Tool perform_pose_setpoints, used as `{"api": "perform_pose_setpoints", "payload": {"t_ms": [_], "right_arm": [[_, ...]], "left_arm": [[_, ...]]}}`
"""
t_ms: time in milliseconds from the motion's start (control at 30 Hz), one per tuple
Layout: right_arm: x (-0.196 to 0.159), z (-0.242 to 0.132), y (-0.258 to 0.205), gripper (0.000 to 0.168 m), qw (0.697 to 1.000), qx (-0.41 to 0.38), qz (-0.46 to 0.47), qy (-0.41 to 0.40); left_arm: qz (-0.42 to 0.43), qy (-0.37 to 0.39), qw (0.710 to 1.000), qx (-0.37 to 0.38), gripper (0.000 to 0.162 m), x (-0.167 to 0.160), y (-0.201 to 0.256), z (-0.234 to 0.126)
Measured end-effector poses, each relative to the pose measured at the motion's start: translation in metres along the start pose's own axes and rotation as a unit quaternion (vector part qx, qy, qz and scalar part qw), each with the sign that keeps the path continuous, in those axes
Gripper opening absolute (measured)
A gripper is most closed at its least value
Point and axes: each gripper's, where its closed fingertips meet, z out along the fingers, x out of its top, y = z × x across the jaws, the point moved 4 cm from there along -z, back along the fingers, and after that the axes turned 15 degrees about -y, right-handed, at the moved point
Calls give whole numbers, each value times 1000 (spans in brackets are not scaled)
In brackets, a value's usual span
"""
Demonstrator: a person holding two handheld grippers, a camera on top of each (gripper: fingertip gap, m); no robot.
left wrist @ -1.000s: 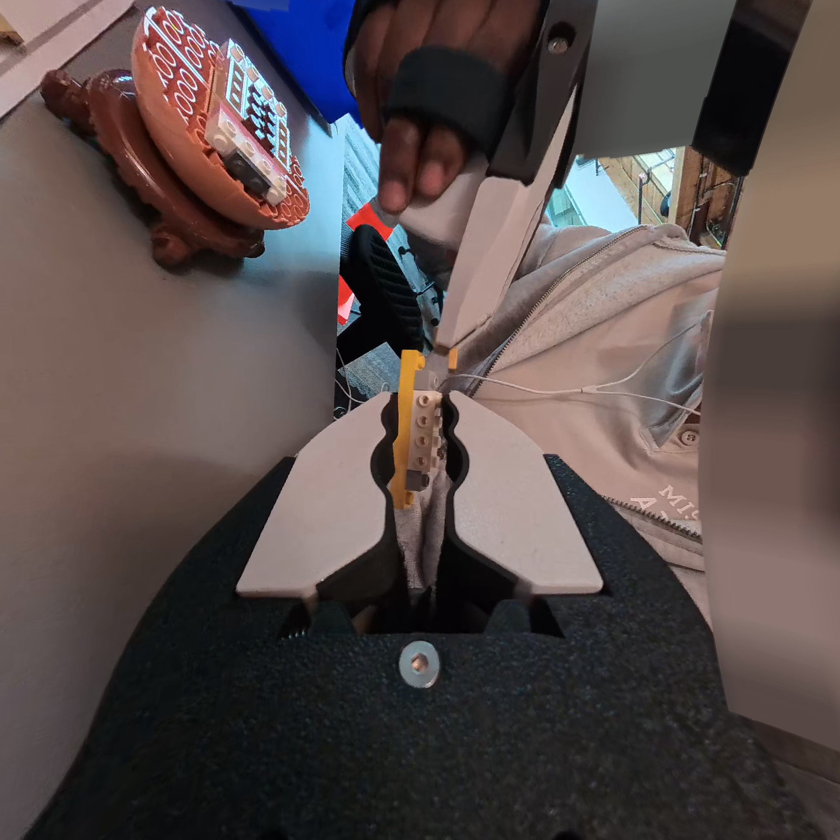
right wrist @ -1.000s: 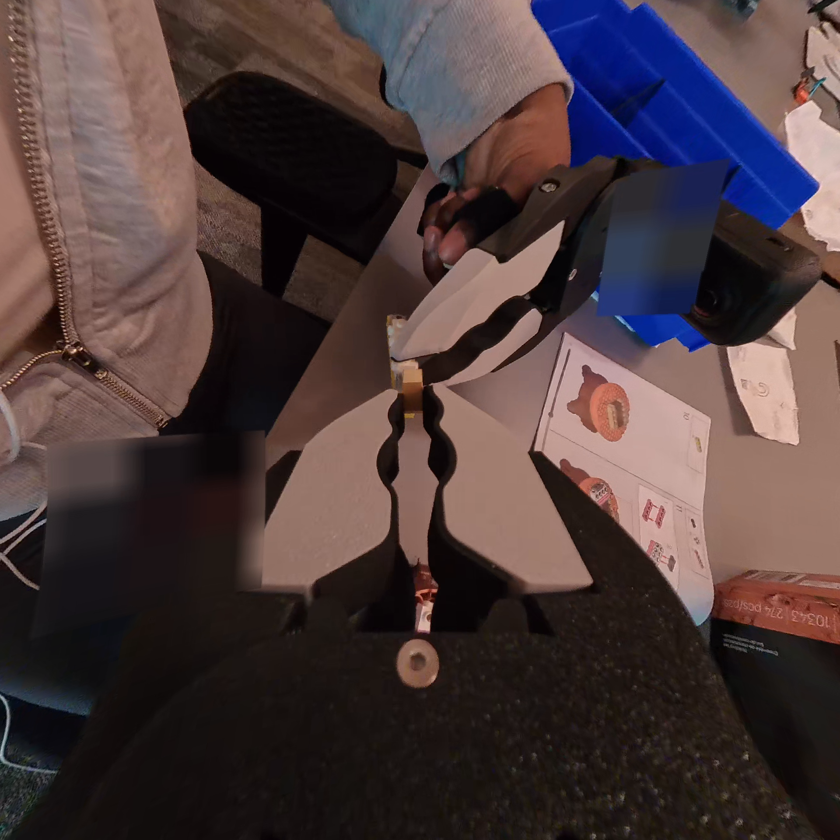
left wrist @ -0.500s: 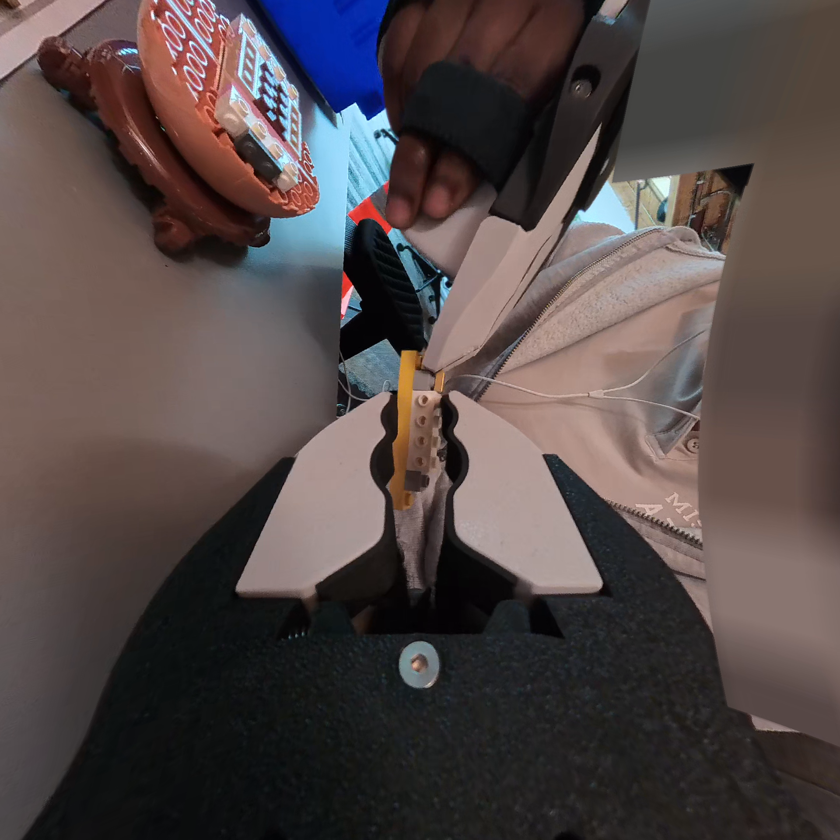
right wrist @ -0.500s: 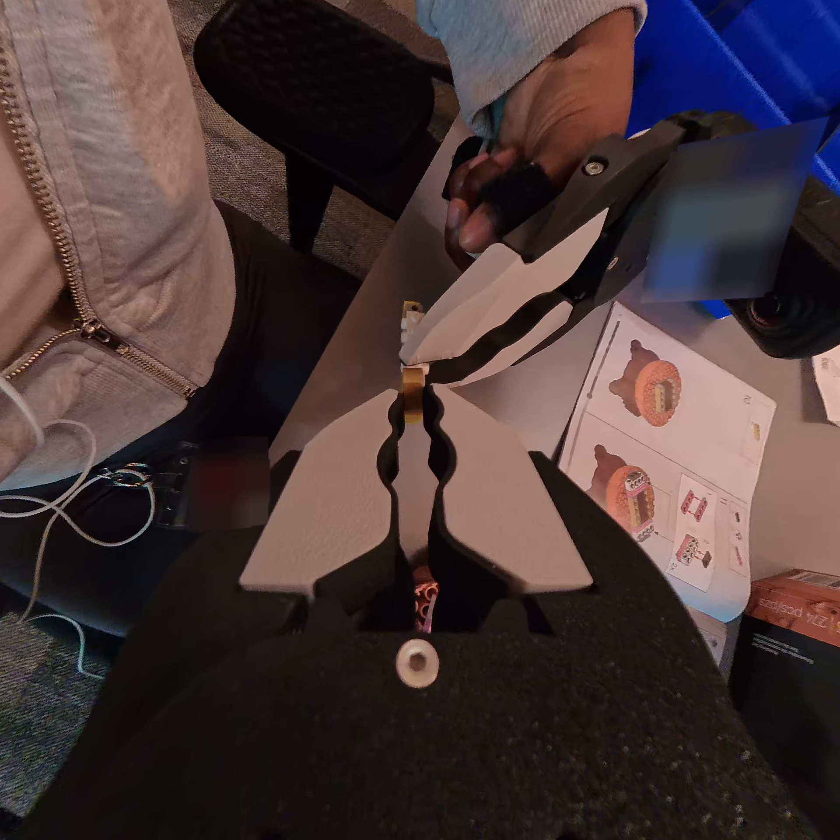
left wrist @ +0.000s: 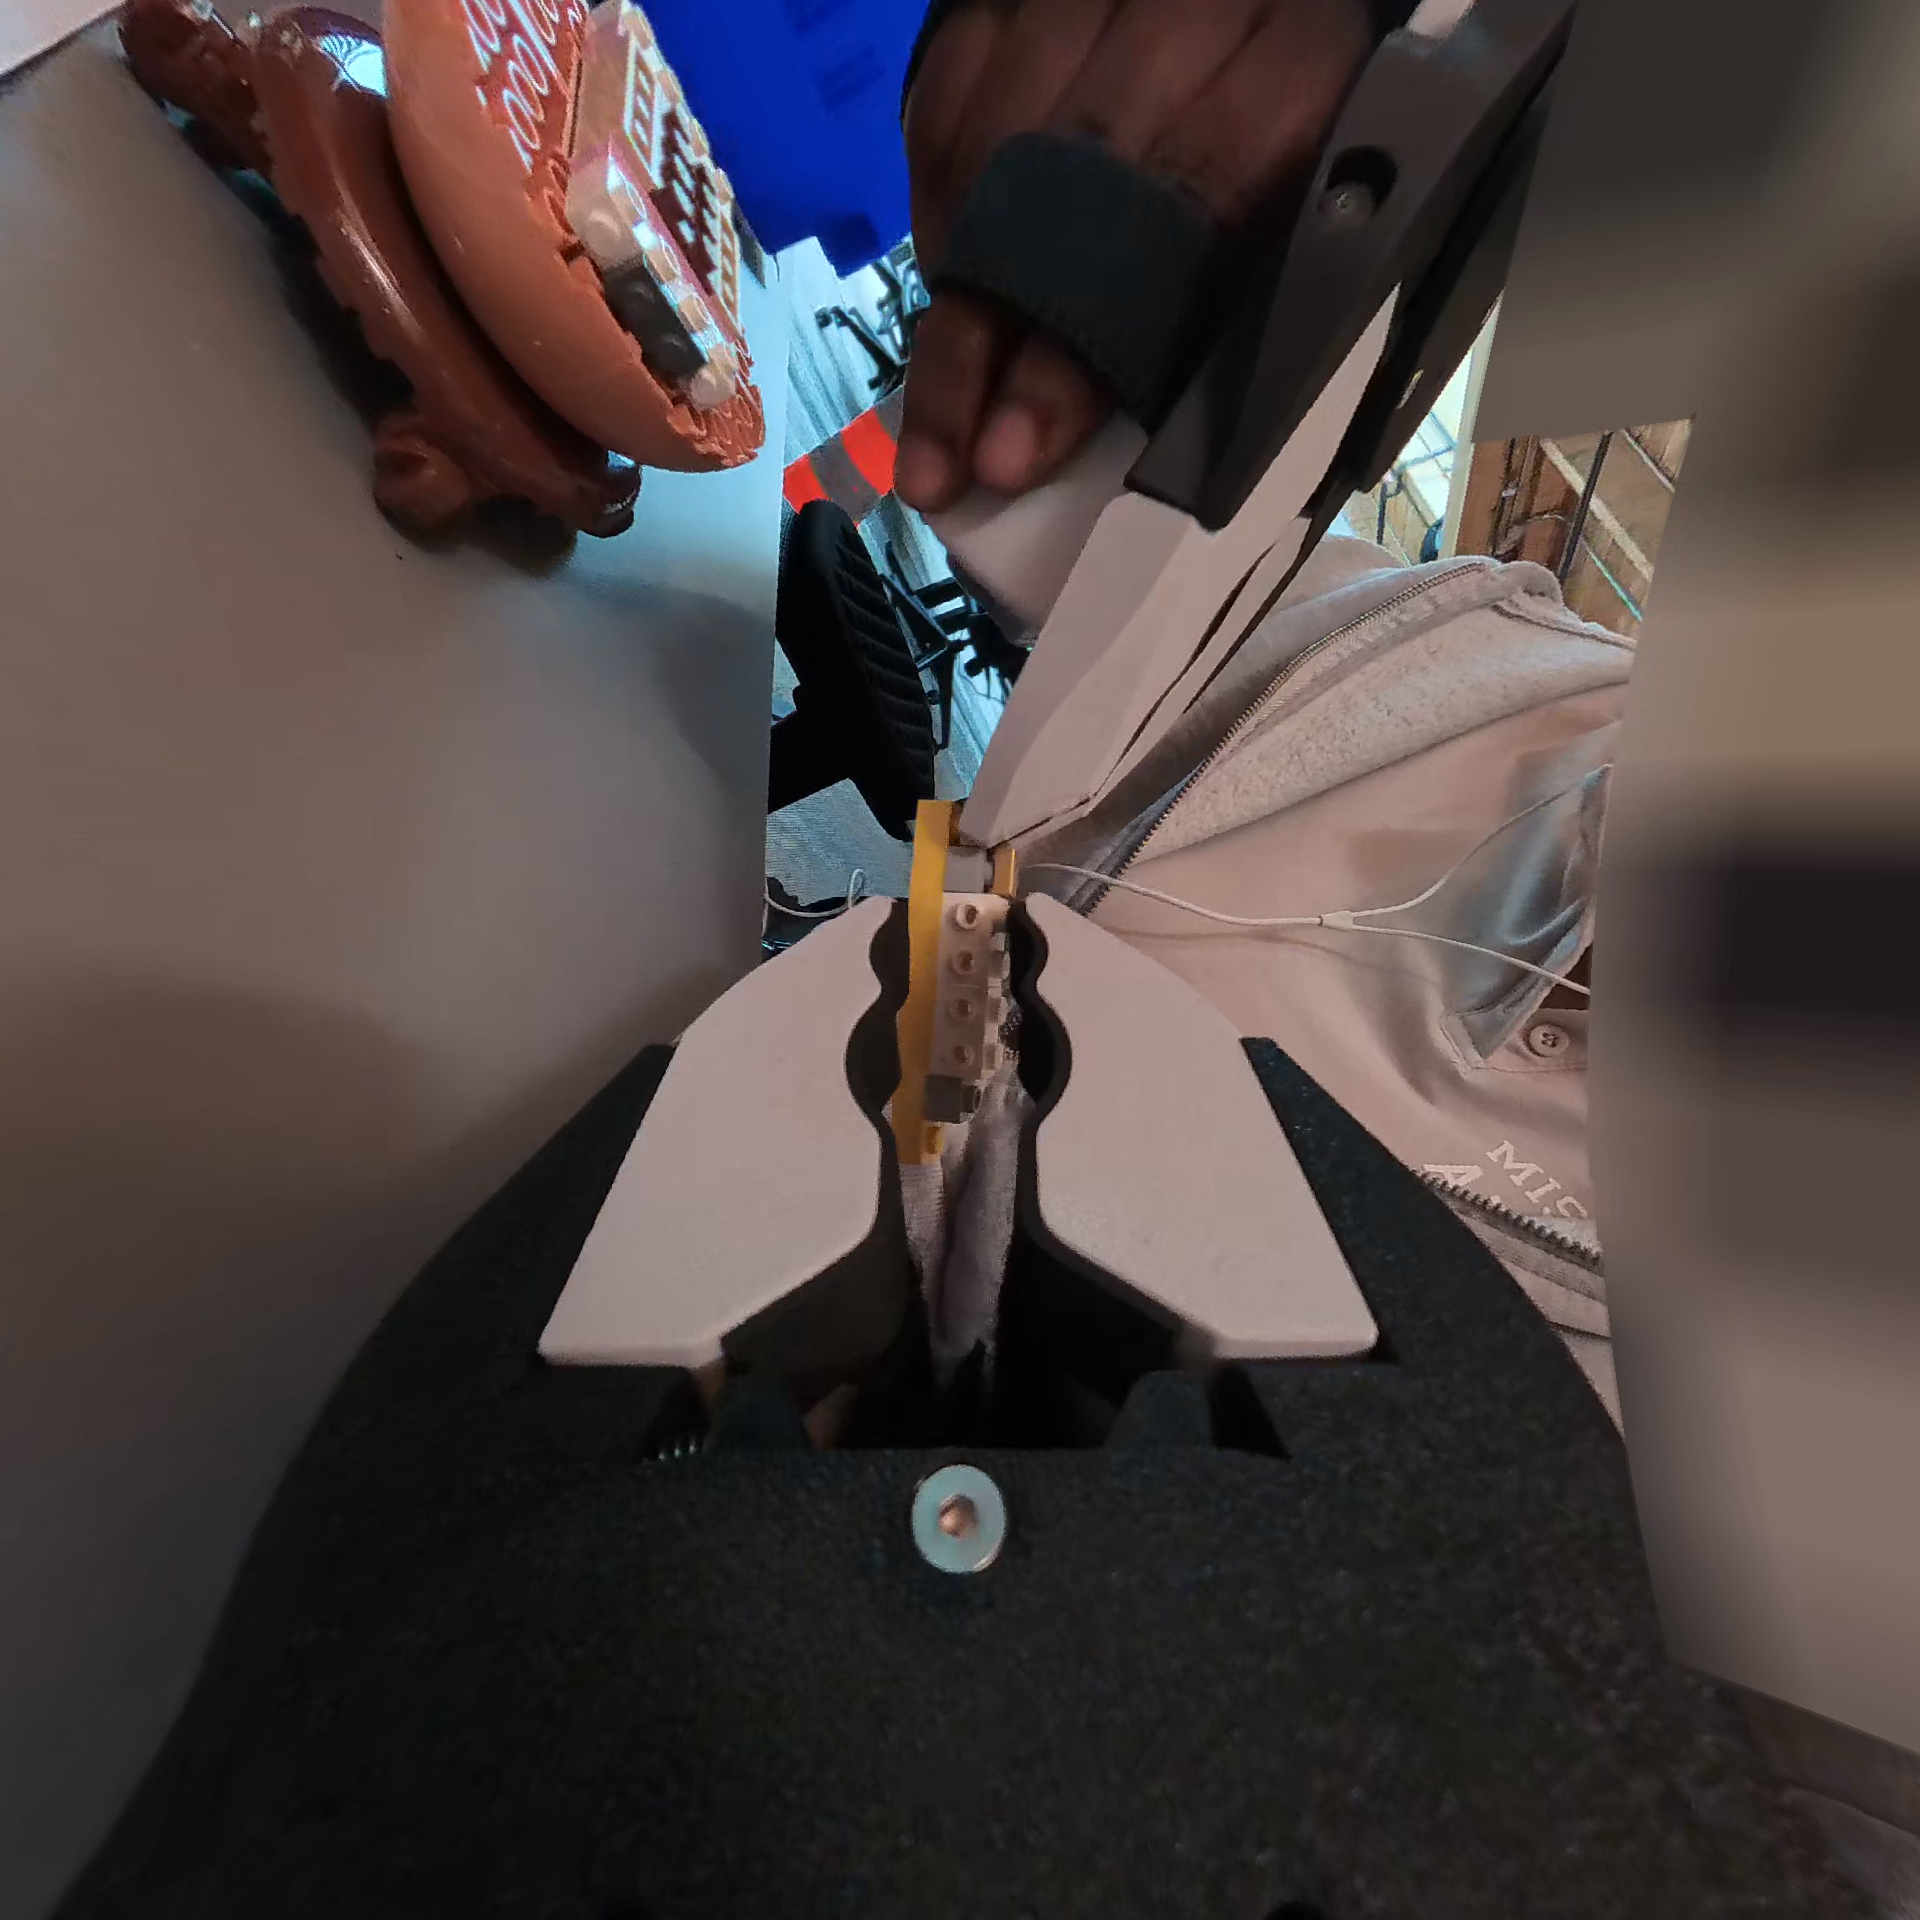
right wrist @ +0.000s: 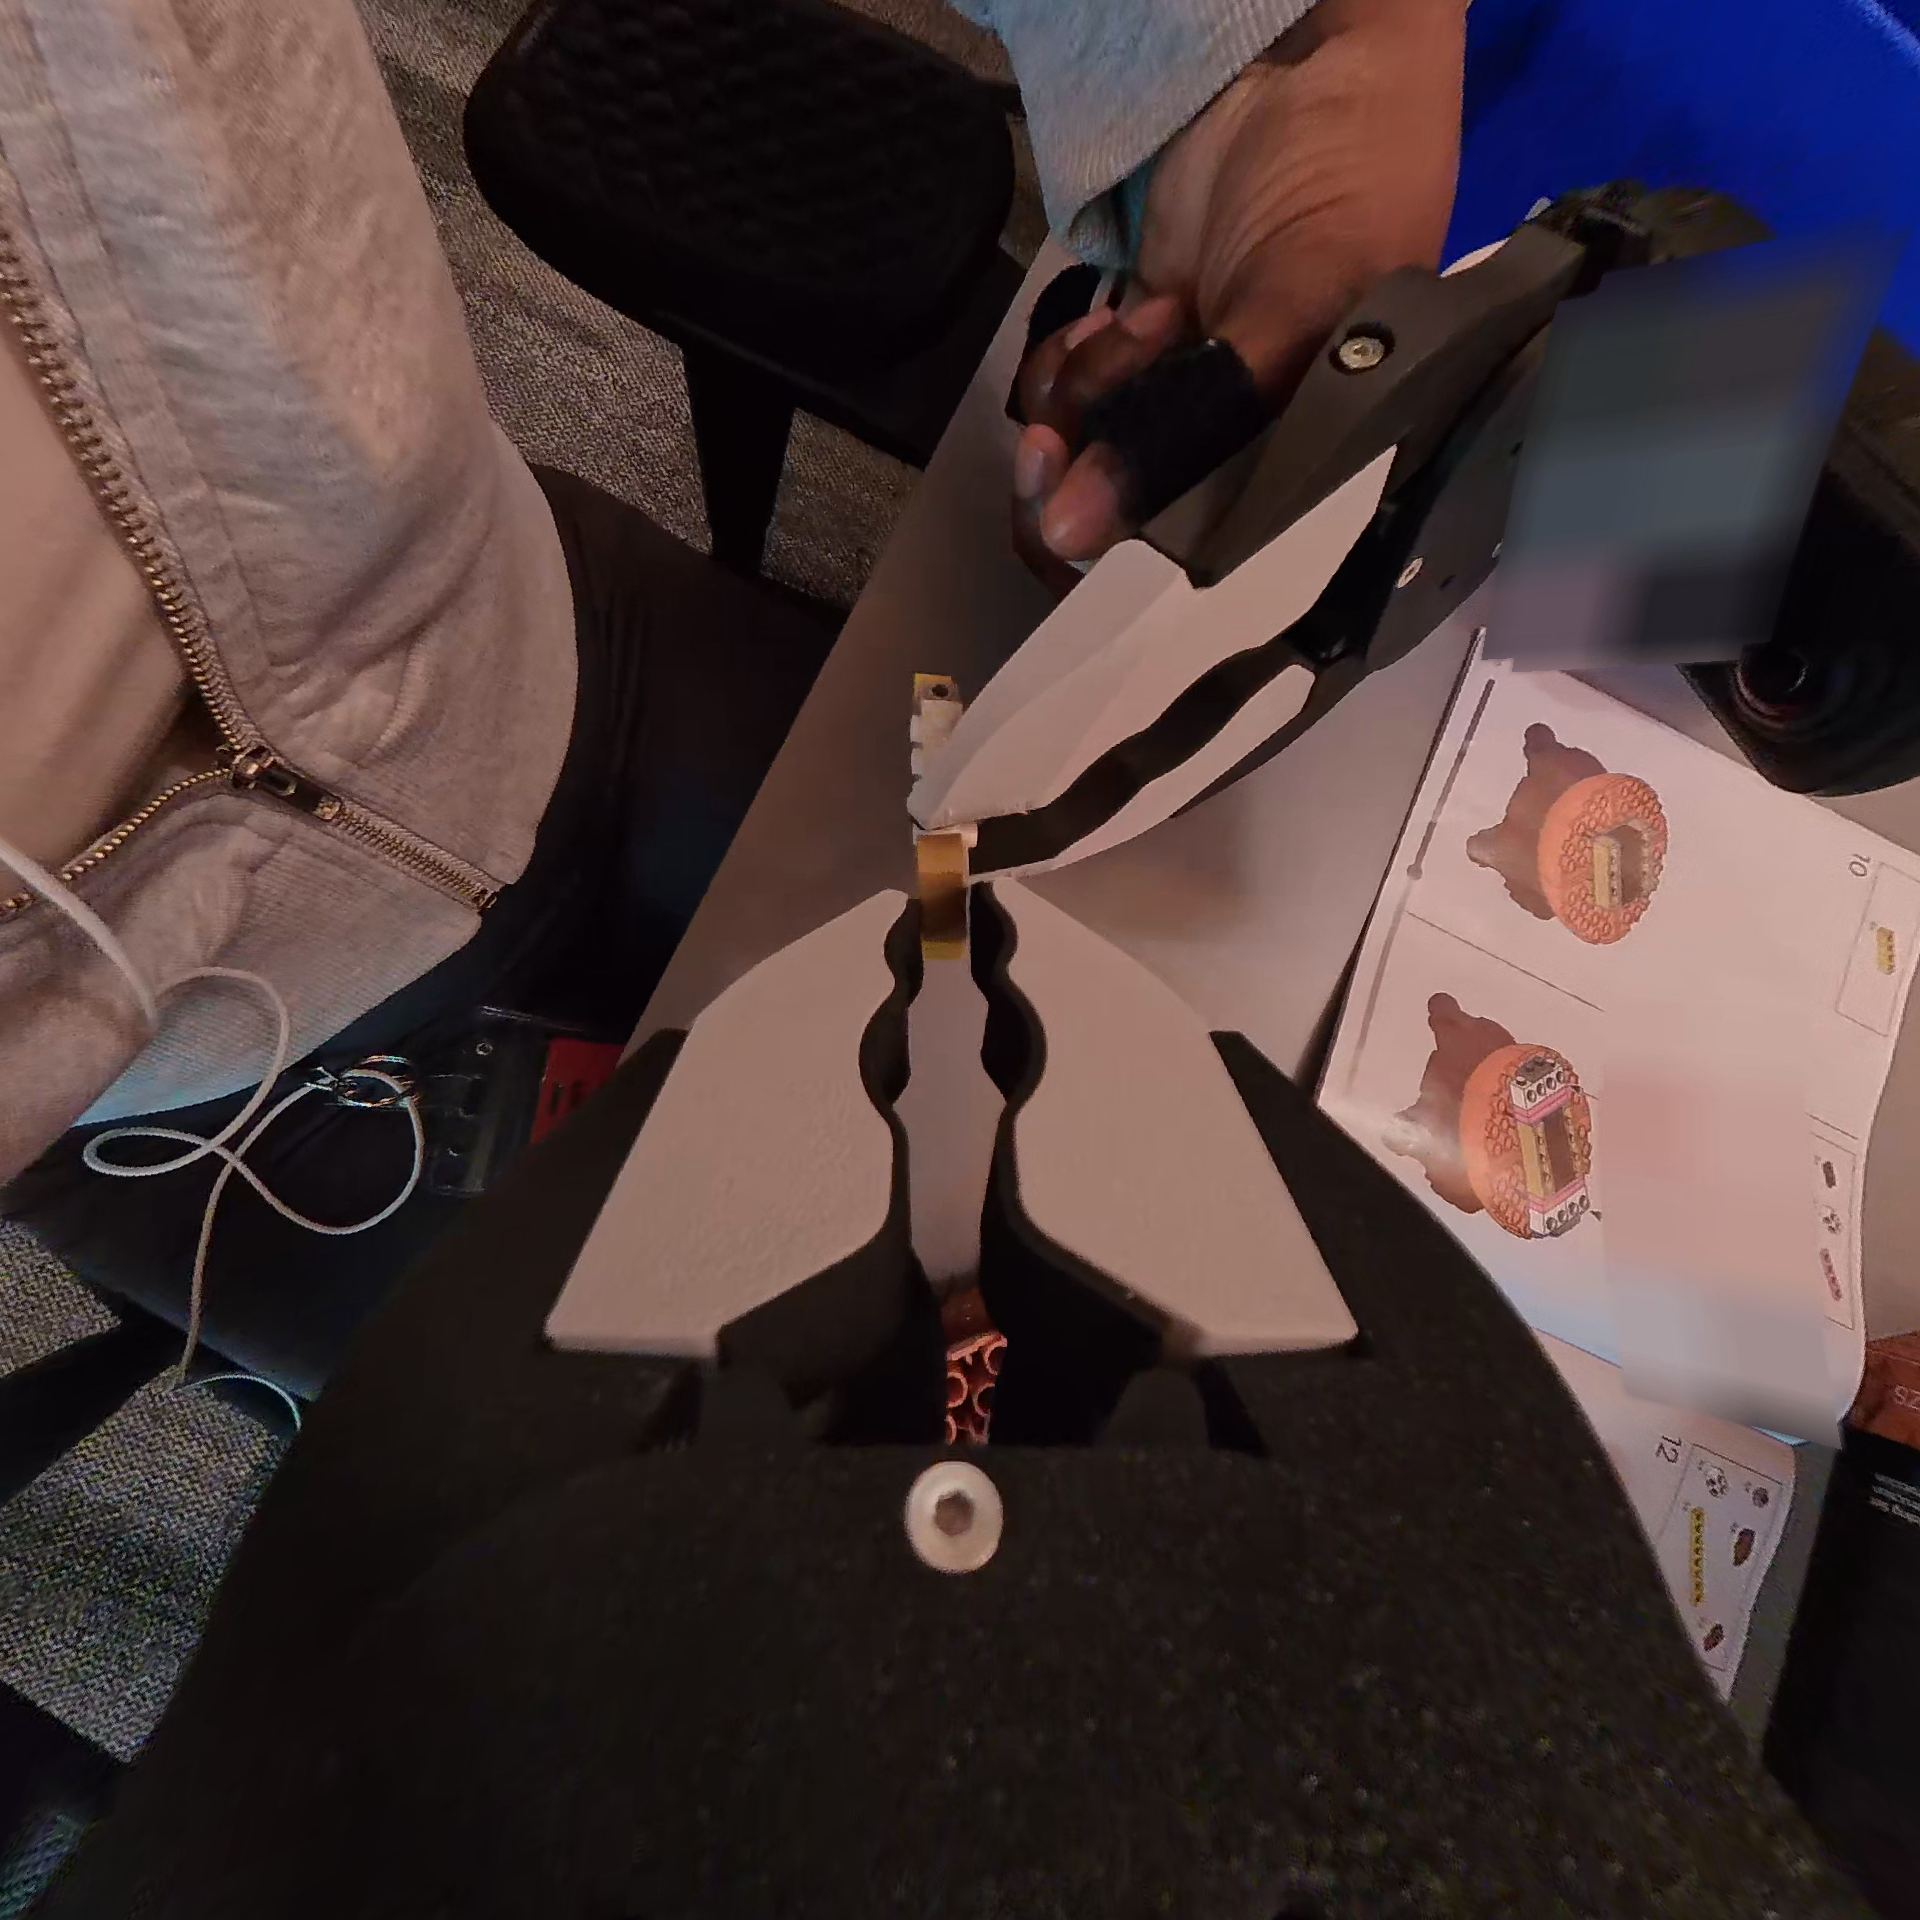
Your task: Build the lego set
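My left gripper (left wrist: 961,920) is shut on a small lego assembly (left wrist: 951,997): a long yellow plate with white bricks stacked on it, held upright between the pads. My right gripper (right wrist: 943,896) is shut on a small yellow piece (right wrist: 943,909). It holds that piece against the far end of the assembly (right wrist: 928,727), which sticks out past the left gripper's fingertips (right wrist: 997,769). In the left wrist view the right gripper's fingertips (left wrist: 1049,758) come down from above with the yellow piece (left wrist: 1004,869) at the assembly's tip. Both grippers are off the table's edge, over the person's lap.
A round brown and orange lego model (left wrist: 540,260) stands on the grey table (left wrist: 312,831). An open instruction booklet (right wrist: 1621,935) lies on the table (right wrist: 1226,914) beside an orange box (right wrist: 1893,1387). A blue bin (right wrist: 1662,104) is behind. A black chair (right wrist: 748,177) stands beside the table.
Both grippers have stayed shut and joined tip to tip. They have drifted together, so the brown model and the booklet now look nearer. The yellow piece stays at the assembly's end.
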Motion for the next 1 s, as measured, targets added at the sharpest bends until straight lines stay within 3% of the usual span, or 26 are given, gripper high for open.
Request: {"api": "perform_pose_setpoints", "payload": {"t_ms": [433, 600, 667, 733, 800, 1000], "right_arm": [[-6, 3, 0, 11, 1000, 2, 8, 2], [-11, -1, -3, 27, 999, -30, -26, 16], [-11, -7, -3, 34, 993, -83, -62, 51], [-7, -19, -8, 34, 969, -175, -138, 105], [-6, -24, -12, 39, 935, -263, -212, 105], [3, -19, -20, 44, 853, -358, -377, 43]], "left_arm": [[-11, 2, 1000, -16, 17, 1, -3, 1], [-12, -1, 1000, -25, 17, 1, -1, 1], [-11, -2, 999, -30, 17, 0, 1, 1], [-10, -5, 999, -39, 17, 0, 5, 2], [-9, -6, 999, -48, 18, 0, 10, 2], [3, -18, 997, -71, 18, 1, 23, 5]]}}
